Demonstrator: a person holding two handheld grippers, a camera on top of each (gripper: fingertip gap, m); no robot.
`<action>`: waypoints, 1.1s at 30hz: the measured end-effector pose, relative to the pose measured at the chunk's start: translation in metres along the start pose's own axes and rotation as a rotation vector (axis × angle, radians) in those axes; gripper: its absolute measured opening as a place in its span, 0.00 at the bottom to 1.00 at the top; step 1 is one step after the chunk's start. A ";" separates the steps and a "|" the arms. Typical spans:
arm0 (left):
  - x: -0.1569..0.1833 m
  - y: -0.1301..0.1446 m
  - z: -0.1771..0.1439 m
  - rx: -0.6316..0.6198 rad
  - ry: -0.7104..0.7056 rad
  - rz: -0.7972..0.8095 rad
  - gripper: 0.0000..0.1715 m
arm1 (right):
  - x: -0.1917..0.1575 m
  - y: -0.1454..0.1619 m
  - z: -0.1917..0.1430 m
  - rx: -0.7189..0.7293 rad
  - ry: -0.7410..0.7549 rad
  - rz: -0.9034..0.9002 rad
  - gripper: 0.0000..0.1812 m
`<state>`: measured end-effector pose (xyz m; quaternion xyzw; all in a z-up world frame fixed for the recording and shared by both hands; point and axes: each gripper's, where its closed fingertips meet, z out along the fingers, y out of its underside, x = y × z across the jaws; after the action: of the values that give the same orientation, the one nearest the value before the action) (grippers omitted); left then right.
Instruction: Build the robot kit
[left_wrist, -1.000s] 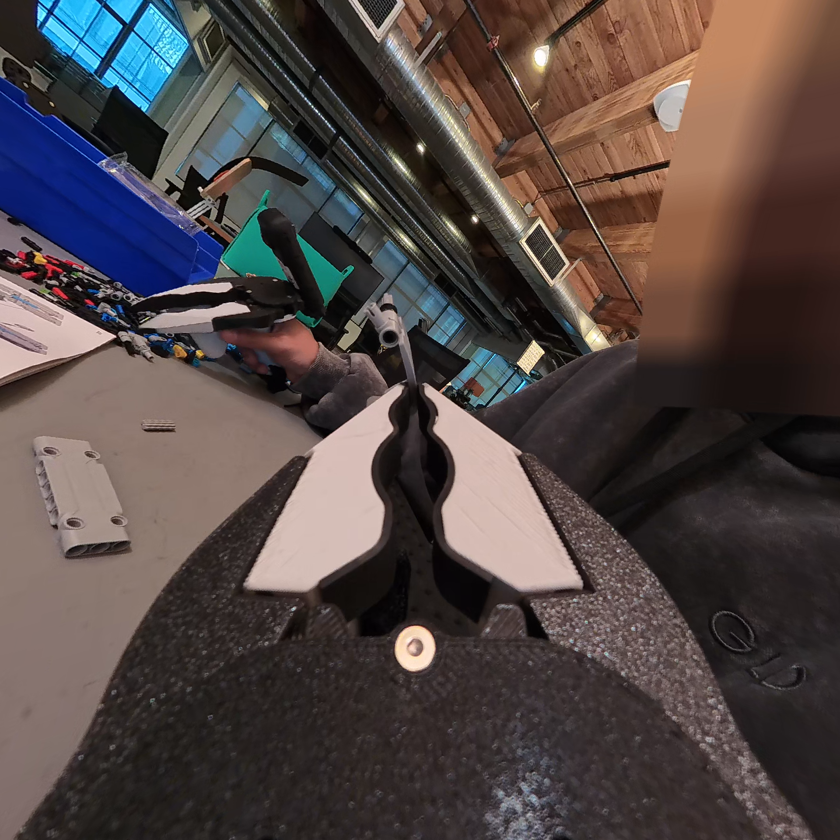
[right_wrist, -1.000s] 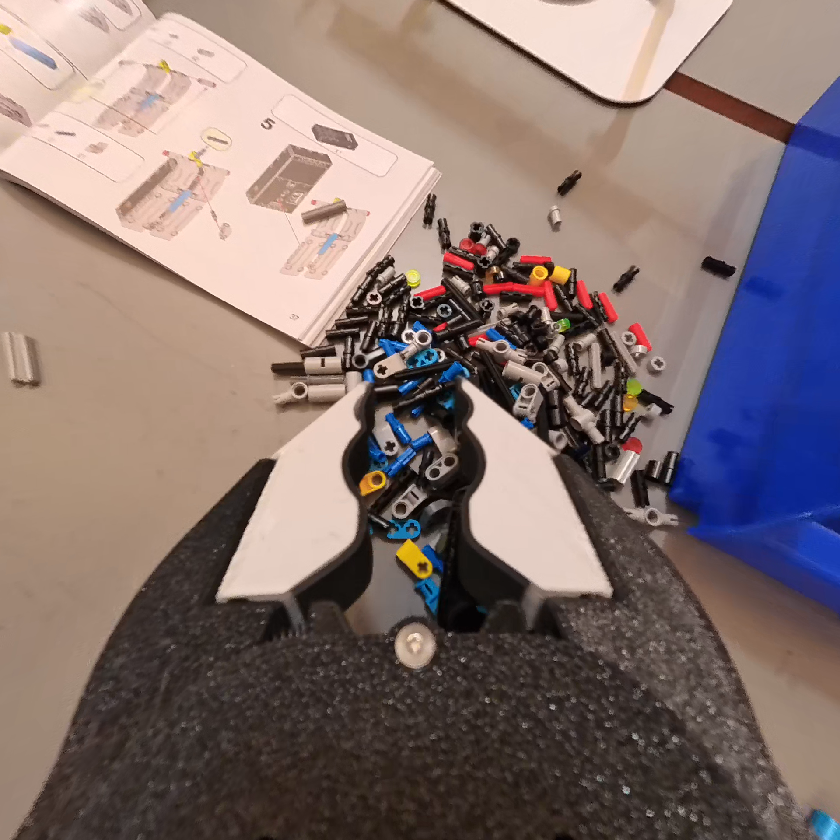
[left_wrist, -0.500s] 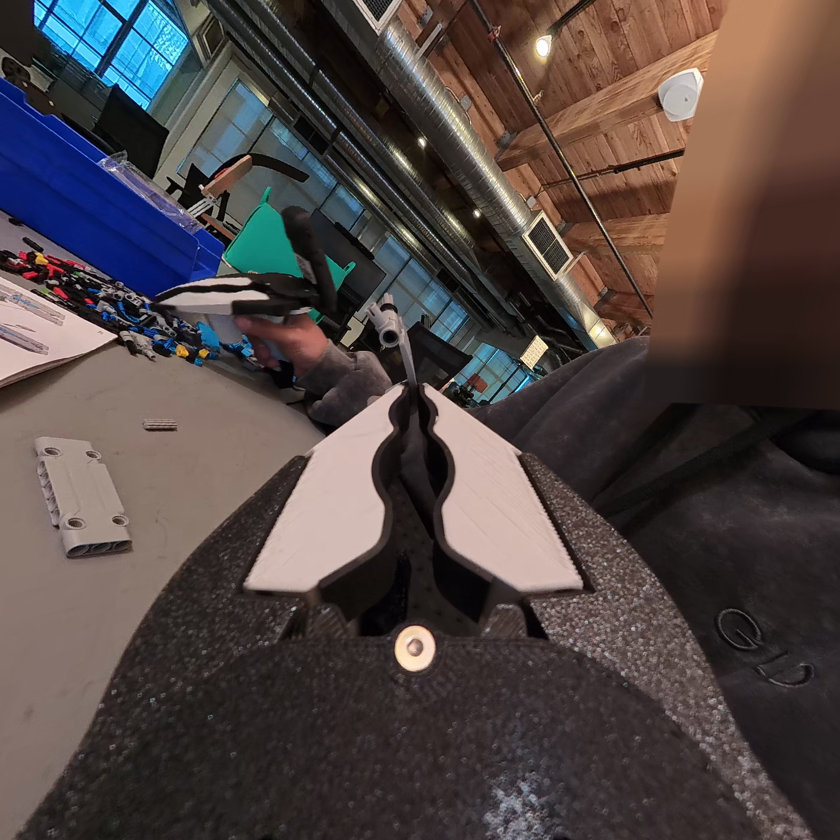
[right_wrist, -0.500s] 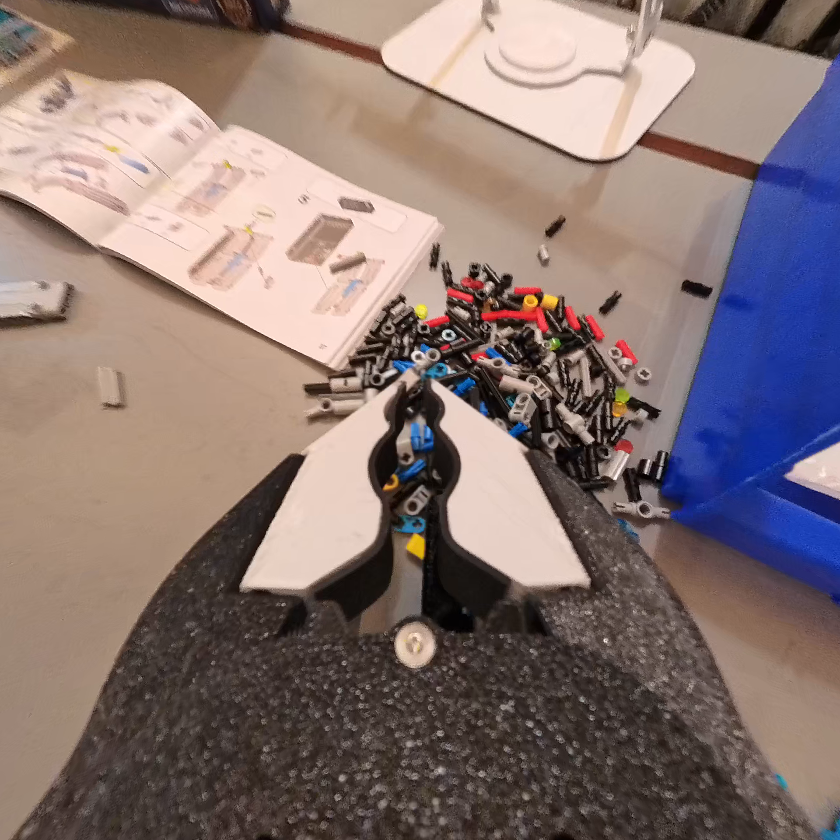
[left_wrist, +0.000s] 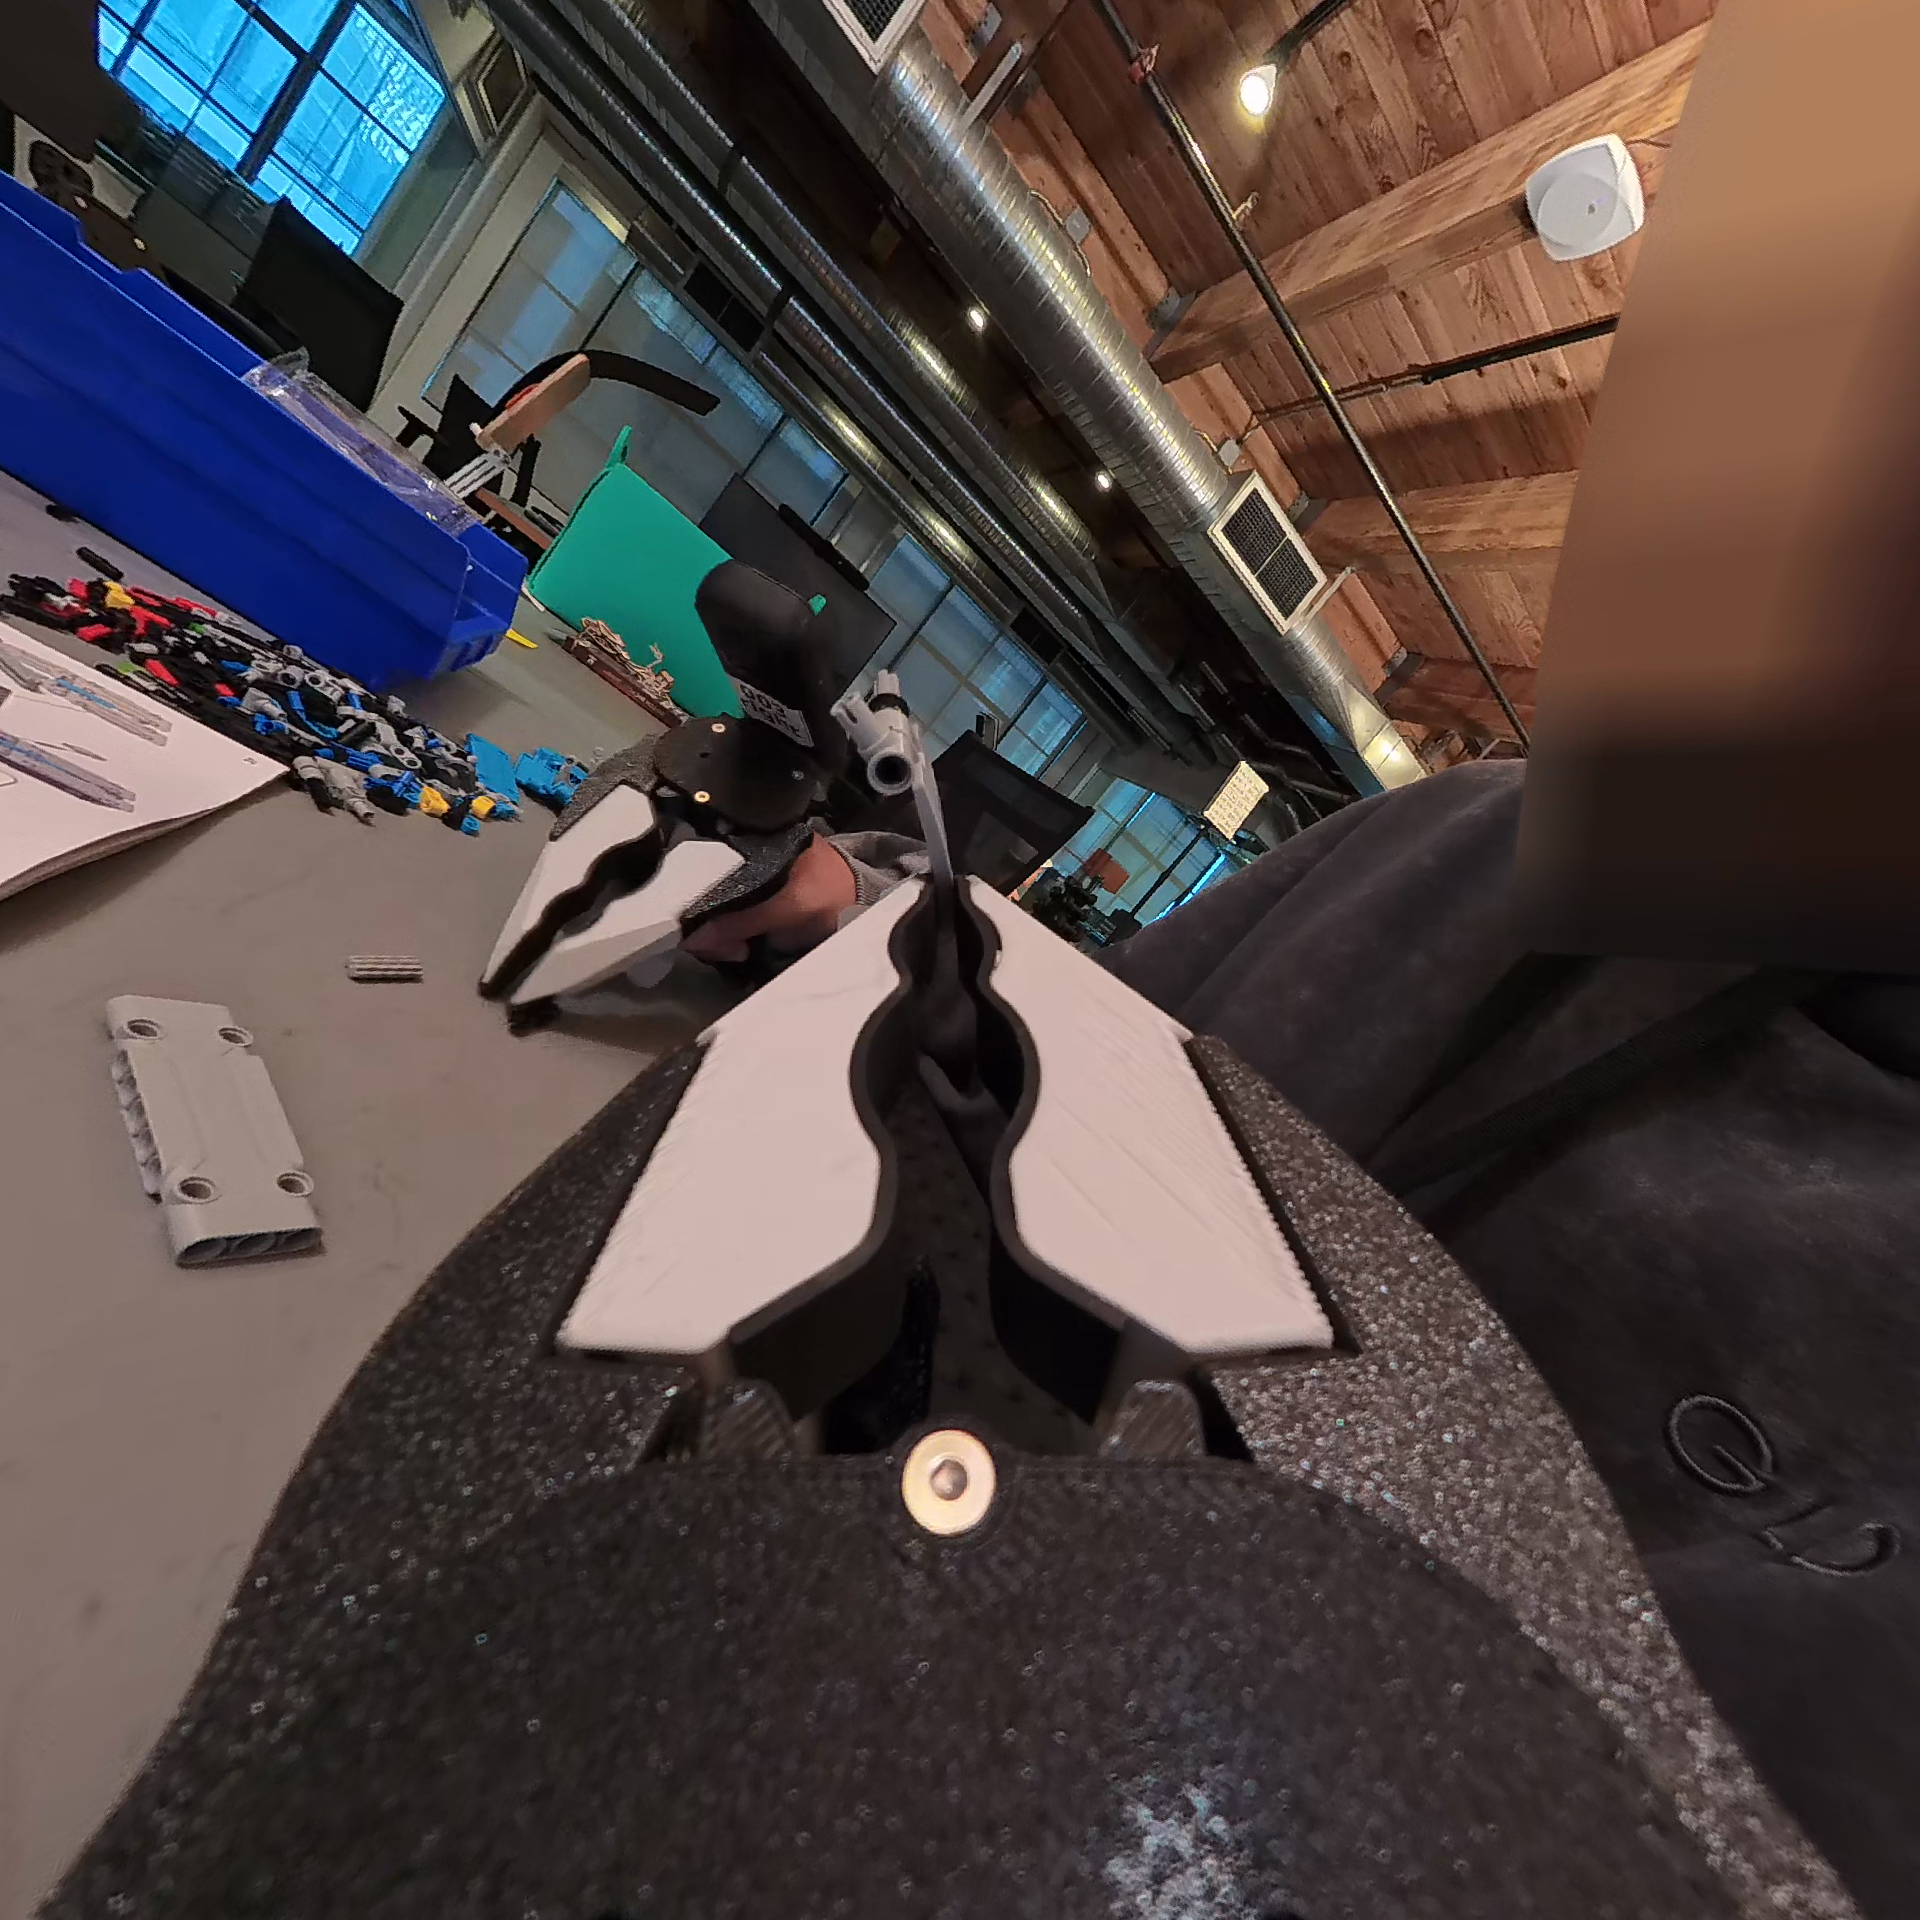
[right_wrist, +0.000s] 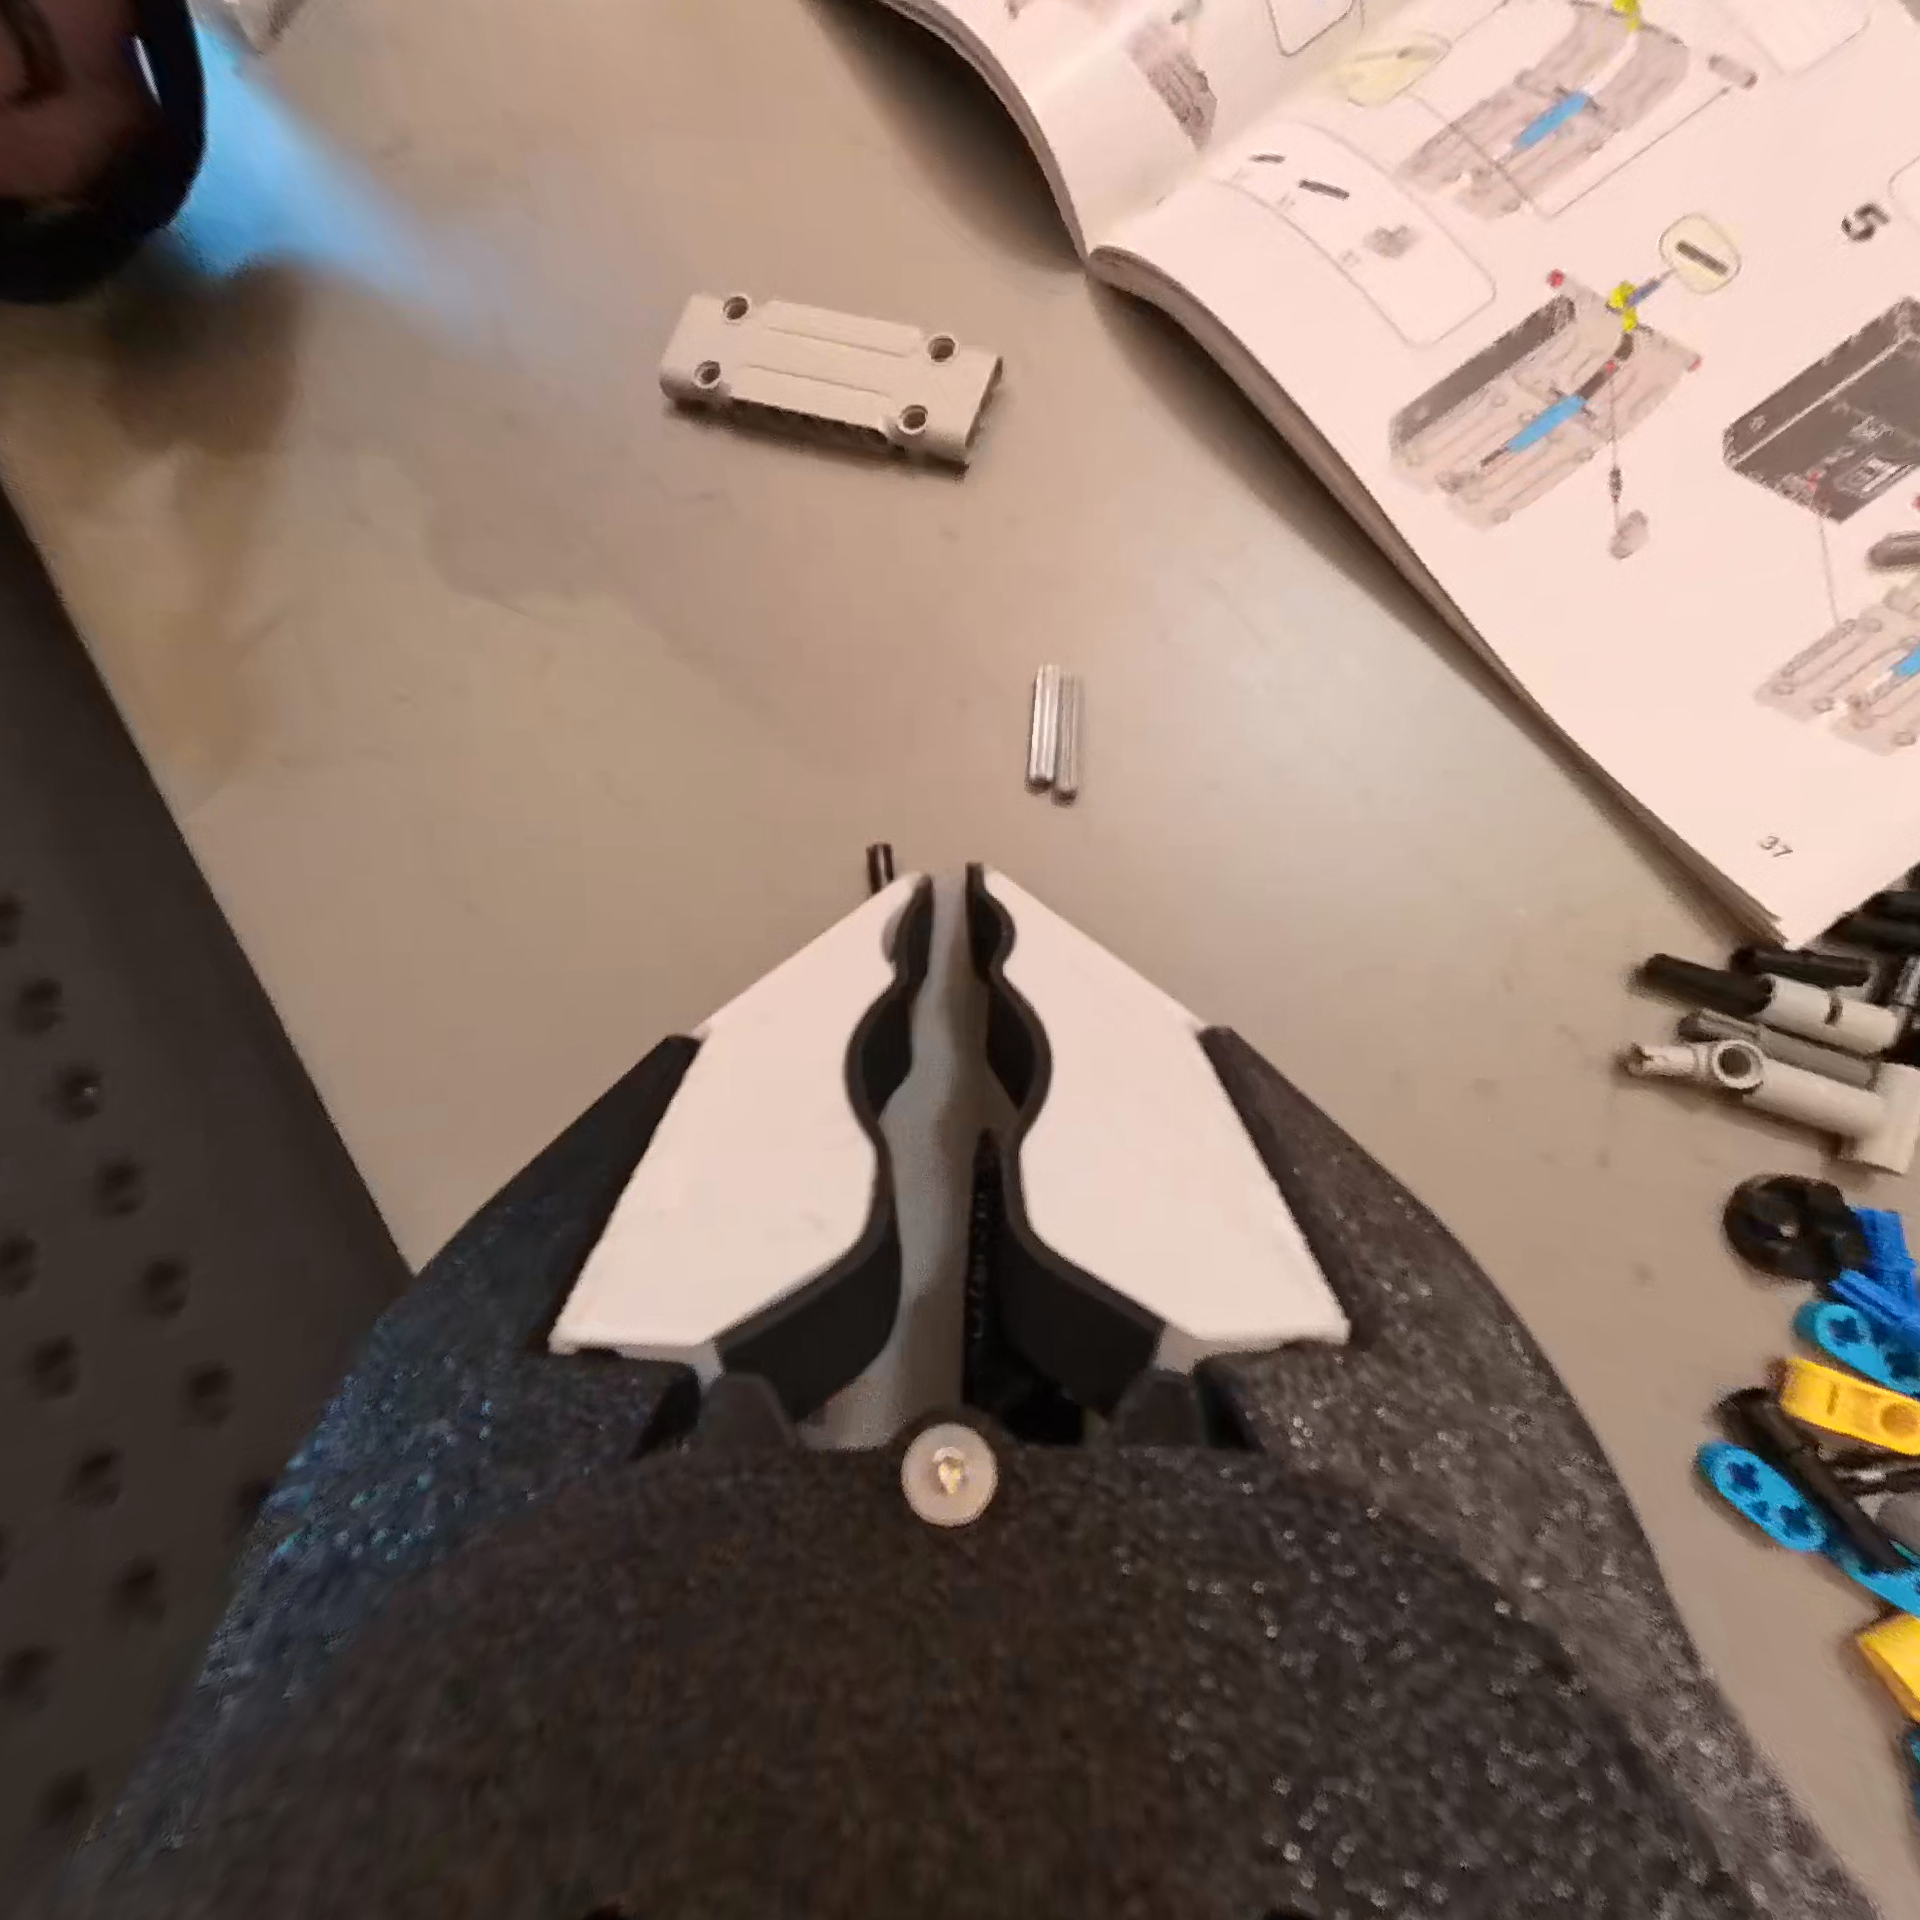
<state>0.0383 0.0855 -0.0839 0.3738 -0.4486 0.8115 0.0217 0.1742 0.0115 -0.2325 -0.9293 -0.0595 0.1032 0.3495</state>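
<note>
— Well, where does the left gripper (left_wrist: 940, 894) stand?

— Raised off the table (right_wrist: 520, 675) and turned toward the person's dark sweatshirt (left_wrist: 1558, 1195). Its jaws are clenched on a thin grey rod (left_wrist: 930, 821), which sticks up past the tips and carries a small grey connector (left_wrist: 883, 743) on its top end.

— And the right gripper (right_wrist: 948, 883)?

— Tipped down, its tips at the tabletop. The jaws are almost together, with only a thin slit between them. A small black pin (right_wrist: 881, 862) pokes out just beside the left tip. I cannot tell whether the pin is pinched or merely lies against the finger.

— What lies around it?

— Just ahead of the tips are two short grey rods (right_wrist: 1055, 743), side by side and touching. Farther ahead a flat grey panel (right_wrist: 831, 379) with holes in its corners lies alone. An open booklet (right_wrist: 1558, 312) lies to the right, and a heap of small parts (right_wrist: 1818, 1039), black, grey, blue and yellow, touches its near corner.

— Any edges close by?

— Yes. The table's rim runs diagonally just left of the right gripper, and beyond it sits a dark perforated surface (right_wrist: 83, 1143), lower down. A blue bin (left_wrist: 208, 457) stands behind the heap, well apart from both grippers.

— Open room?

— Bare tabletop between the panel, the paired rods and the rim.
</note>
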 end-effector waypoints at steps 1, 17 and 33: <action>-0.001 0.000 0.000 -0.001 -0.002 0.000 0.00 | -0.001 0.000 -0.002 0.015 -0.018 0.003 0.07; -0.002 0.000 0.000 0.001 -0.005 -0.004 0.00 | -0.048 -0.014 0.009 0.025 0.135 -0.007 0.18; 0.001 0.003 0.002 -0.008 0.011 -0.007 0.01 | -0.070 -0.034 0.044 -0.016 0.147 -0.030 0.12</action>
<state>0.0377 0.0819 -0.0845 0.3711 -0.4505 0.8115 0.0286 0.0945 0.0526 -0.2317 -0.9362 -0.0484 0.0291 0.3470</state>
